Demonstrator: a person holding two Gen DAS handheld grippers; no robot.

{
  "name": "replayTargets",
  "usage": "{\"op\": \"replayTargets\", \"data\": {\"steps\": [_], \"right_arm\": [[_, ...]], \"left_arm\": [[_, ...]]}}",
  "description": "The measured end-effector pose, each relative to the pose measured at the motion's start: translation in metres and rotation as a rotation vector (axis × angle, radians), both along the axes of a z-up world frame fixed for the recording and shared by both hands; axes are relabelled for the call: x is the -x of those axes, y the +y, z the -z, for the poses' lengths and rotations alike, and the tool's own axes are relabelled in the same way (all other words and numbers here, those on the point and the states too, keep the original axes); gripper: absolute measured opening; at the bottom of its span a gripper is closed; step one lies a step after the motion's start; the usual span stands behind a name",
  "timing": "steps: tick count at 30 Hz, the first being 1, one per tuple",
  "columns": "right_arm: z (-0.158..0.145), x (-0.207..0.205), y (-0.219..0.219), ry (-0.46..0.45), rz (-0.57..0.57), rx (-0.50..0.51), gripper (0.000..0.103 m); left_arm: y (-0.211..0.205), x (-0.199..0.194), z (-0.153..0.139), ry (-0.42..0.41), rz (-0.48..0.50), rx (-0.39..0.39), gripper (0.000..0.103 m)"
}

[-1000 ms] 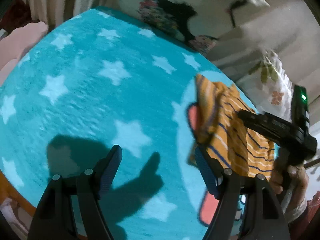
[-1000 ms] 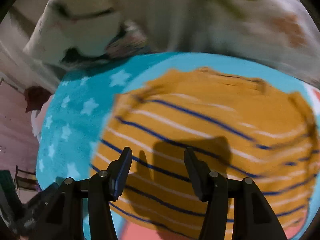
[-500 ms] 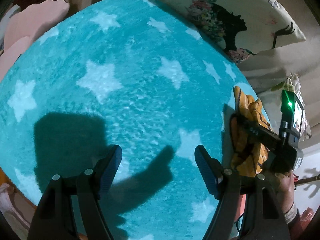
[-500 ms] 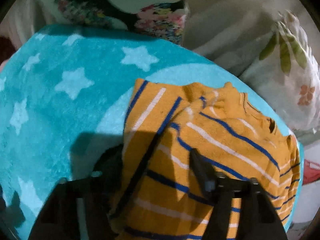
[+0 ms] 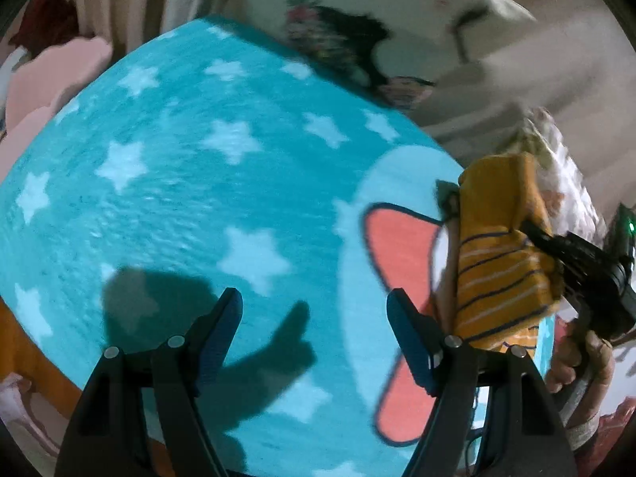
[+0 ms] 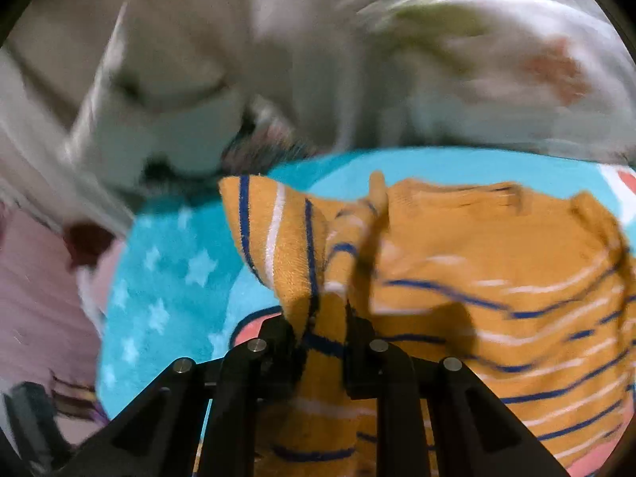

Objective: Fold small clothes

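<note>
Right gripper [image 6: 322,342] clamped on orange striped shirt [image 6: 477,298], fabric lifted off the star blanket [image 5: 198,198], left gripper [image 5: 314,330] spread apart, hovering over blanket

The left gripper [image 5: 314,334] is seen at the bottom, with its two blue-padded fingers [image 5: 222,330] spread wide apart above a turquoise blanket [image 5: 179,198] printed with pale stars. Nothing is held between them. On the right side, an orange striped garment [image 5: 501,254] is lifted off the blanket and is gripped by the right gripper [image 5: 532,230], which is held in a hand [image 5: 584,357]. Behind the blanket, a printed pillow [image 5: 357,39] is shown, blurred.
</note>
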State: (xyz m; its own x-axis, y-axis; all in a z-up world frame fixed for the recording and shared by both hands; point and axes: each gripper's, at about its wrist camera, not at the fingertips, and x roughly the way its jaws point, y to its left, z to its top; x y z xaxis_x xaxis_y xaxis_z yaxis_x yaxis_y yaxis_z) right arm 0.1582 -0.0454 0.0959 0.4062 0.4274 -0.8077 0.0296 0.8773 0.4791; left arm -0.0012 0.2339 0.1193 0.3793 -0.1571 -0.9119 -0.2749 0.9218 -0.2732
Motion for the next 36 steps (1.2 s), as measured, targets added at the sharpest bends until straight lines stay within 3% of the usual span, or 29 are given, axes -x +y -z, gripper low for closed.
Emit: {"op": "replayTargets", "data": {"steps": [5, 10, 12, 18, 21, 23, 27, 29, 30, 31, 33, 34, 35, 36], "right_arm": [[0.010, 0.030, -0.130, 0.005, 0.170, -0.052, 0.018], [0.076, 0.067, -0.231, 0.128, 0.328, -0.131, 0.018], [0.092, 0.076, -0.251, 0.137, 0.333, -0.214, 0.026], [0.063, 0.092, -0.304, 0.092, 0.393, -0.130, 0.035], [0.031, 0.092, -0.308, 0.008, 0.336, -0.175, 0.035], [0.016, 0.088, -0.282, -0.040, 0.238, -0.241, 0.034], [0.028, 0.081, -0.216, -0.018, 0.041, -0.276, 0.034], [0.054, 0.078, -0.203, 0.047, 0.037, -0.174, 0.024], [0.065, 0.079, -0.204, 0.070, 0.056, -0.099, 0.003], [0.078, 0.084, -0.212, 0.075, 0.084, -0.047, 0.000], [0.081, 0.093, -0.227, 0.059, 0.107, -0.086, 0.000], [0.078, 0.095, -0.231, 0.057, 0.106, -0.045, 0.000], [0.072, 0.097, -0.234, 0.060, 0.107, 0.062, 0.005], [0.068, 0.099, -0.238, 0.062, 0.105, 0.115, 0.023]], "left_arm": [[-0.058, 0.000, -0.005, 0.001, 0.043, -0.019, 0.074], [-0.121, -0.002, 0.000, 0.021, 0.111, 0.002, 0.074], [-0.142, -0.002, -0.001, 0.018, 0.140, 0.003, 0.074], [-0.185, -0.001, -0.008, -0.004, 0.204, -0.043, 0.074], [-0.195, -0.001, -0.004, 0.015, 0.206, -0.047, 0.074], [-0.201, -0.002, -0.002, 0.027, 0.204, -0.035, 0.074], [-0.217, -0.002, -0.005, 0.016, 0.233, -0.047, 0.074], [-0.220, -0.004, -0.007, 0.008, 0.243, -0.055, 0.074], [-0.221, -0.005, -0.007, 0.004, 0.248, -0.061, 0.074], [-0.222, -0.007, -0.008, -0.001, 0.253, -0.068, 0.074], [-0.224, -0.014, -0.006, -0.012, 0.272, -0.086, 0.074], [-0.226, -0.020, -0.003, -0.018, 0.287, -0.097, 0.076], [-0.228, -0.026, 0.000, -0.021, 0.301, -0.104, 0.076], [-0.231, -0.034, 0.008, -0.019, 0.322, -0.099, 0.077]]}}
